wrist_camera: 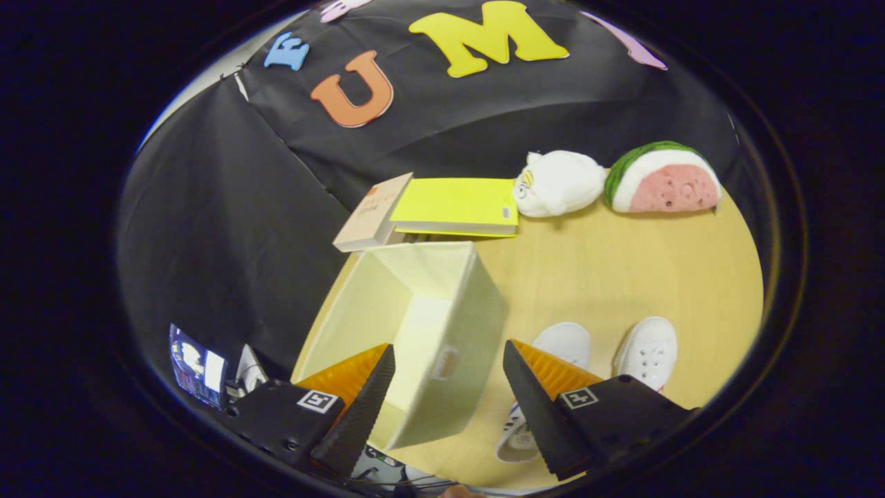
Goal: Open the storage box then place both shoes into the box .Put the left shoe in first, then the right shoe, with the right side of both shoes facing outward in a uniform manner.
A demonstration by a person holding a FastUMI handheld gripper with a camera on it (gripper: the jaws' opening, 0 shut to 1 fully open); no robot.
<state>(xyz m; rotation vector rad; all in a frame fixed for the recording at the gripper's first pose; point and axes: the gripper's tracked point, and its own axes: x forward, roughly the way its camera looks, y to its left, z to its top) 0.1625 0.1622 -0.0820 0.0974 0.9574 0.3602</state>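
1. The claw (pixel 449 387) hangs above the tabletop (pixel 622 263) with its fingers spread wide and nothing between them; neither finger touches anything.
2. The storage box (pixel 415 325) sits just ahead of the claw, partly under the left finger. It is a pale fabric box with its top open, and its inside looks bare. A small handle on its near side wall shows in the gap between the fingers.
3. Two white shoes stand side by side to the right of the box, apart from it. The nearer shoe (pixel 553 360) lies partly under the right finger; the farther shoe (pixel 650 353) is just beyond that finger's outer side. Their toes point away from the claw.
4. I cannot tell from here which shoe is the left one.
5. Beyond the box lie two books, a tan book (pixel 373 211) and a yellow book (pixel 456 204), and further right a white plush toy (pixel 556 183) and a watermelon plush (pixel 664 180), all well clear of the work.
6. Judgement: the opening step looks done, and no shoe is in the box, so picking up the left shoe is the step in hand.
7. The next move calls for swinging right and down, straddling that shoe's sides with the fingers, then closing firmly before lifting.
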